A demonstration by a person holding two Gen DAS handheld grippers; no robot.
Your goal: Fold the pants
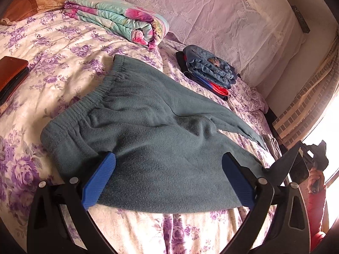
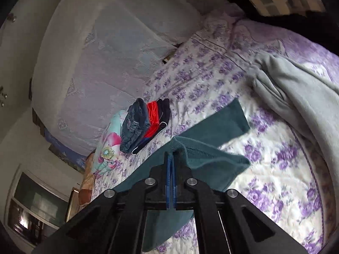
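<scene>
Right gripper point(image 2: 170, 158) pinches the pants point(image 1: 148, 127) cuff; left gripper point(image 1: 167, 169) gapes wide over them

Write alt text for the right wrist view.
The right gripper, fingers shut, pinches a cuff of the teal pants and lifts it over a floral bedspread. Behind lie folded clothes and a grey garment.

On the floral bedsheet point(image 1: 63, 42), a folded quilt point(image 1: 118, 19), stacked folded clothes point(image 1: 209, 72) and a grey blanket point(image 2: 296, 89) are laid.
</scene>
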